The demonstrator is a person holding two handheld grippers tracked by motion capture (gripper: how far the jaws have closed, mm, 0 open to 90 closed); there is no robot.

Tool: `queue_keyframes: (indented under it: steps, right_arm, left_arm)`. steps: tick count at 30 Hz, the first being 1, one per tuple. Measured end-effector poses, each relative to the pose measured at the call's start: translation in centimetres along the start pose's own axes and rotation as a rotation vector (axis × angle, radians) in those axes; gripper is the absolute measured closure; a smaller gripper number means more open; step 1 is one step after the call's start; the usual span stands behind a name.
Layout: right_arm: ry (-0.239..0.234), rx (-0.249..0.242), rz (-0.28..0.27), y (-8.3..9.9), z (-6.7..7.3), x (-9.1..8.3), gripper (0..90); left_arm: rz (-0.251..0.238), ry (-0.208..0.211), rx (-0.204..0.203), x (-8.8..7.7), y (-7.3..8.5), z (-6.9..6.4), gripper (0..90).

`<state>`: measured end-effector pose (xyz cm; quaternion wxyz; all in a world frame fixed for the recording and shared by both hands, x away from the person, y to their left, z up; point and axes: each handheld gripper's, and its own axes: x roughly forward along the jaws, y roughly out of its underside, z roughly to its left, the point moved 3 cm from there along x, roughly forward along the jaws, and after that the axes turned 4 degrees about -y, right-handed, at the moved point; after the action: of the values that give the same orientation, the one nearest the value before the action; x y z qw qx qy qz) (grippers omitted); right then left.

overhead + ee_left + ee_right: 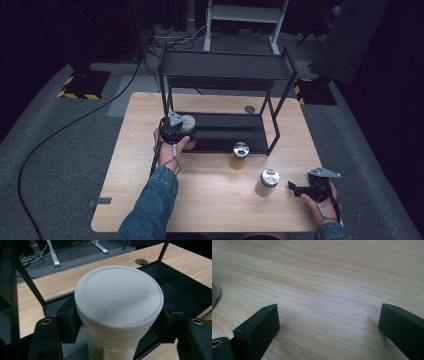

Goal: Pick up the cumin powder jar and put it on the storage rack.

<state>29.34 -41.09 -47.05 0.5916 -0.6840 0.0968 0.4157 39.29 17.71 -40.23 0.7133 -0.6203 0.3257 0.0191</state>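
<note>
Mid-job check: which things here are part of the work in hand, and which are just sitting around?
In the job:
- white-lidded clear jar, clamped in the left tongs
- black metal two-tier shelf rack

Lying about:
- amber jar with silver lid
- pale jar with silver lid
- right tongs, open over the wooden table

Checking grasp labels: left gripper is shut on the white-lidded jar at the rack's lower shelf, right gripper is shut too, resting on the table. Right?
Not quite. The right gripper is open: the right gripper view shows its jaws standing wide apart over bare table with nothing between them. The rest holds: the left gripper is shut on the white-lidded jar at the rack's lower shelf.
</note>
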Motion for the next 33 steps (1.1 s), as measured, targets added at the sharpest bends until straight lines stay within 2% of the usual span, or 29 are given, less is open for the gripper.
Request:
queue_keyframes:
  steps: [5, 12, 13, 16, 21, 26, 33]
  right_arm:
    - [0.002, 0.002, 0.0, 0.0, 0.0, 0.0, 3.3]
    - [0.002, 0.002, 0.0, 0.0, 0.0, 0.0, 3.3]
    - [0.002, 0.001, 0.0, 0.0, 0.0, 0.0, 3.3]
    - [0.002, 0.001, 0.0, 0.0, 0.0, 0.0, 3.3]
    - [0.002, 0.002, 0.0, 0.0, 0.0, 0.0, 3.3]
    - [0.005, 0.004, 0.0, 0.0, 0.1, 0.0, 3.3]
    - [0.005, 0.005, 0.001, 0.0, 0.1, 0.0, 3.3]
  left_arm:
    - [0.006, -0.009, 0.017, 0.2, 0.0, -0.1, 33.3]
    - [-0.001, -0.012, 0.019, 0.4, 0.1, -0.2, 32.8]
    - [-0.009, -0.012, 0.01, 0.4, 0.2, -0.2, 31.6]
    - [-0.027, -0.02, -0.019, 0.2, 0.3, -0.1, 20.7]
    - [-0.043, -0.014, -0.019, -0.8, 0.4, -0.1, 16.0]
    - [-0.069, 0.016, -0.055, -2.3, 1.1, 0.2, 14.4]
    - [-0.099, 0.007, -0.039, -5.0, 2.1, 0.5, 11.6]
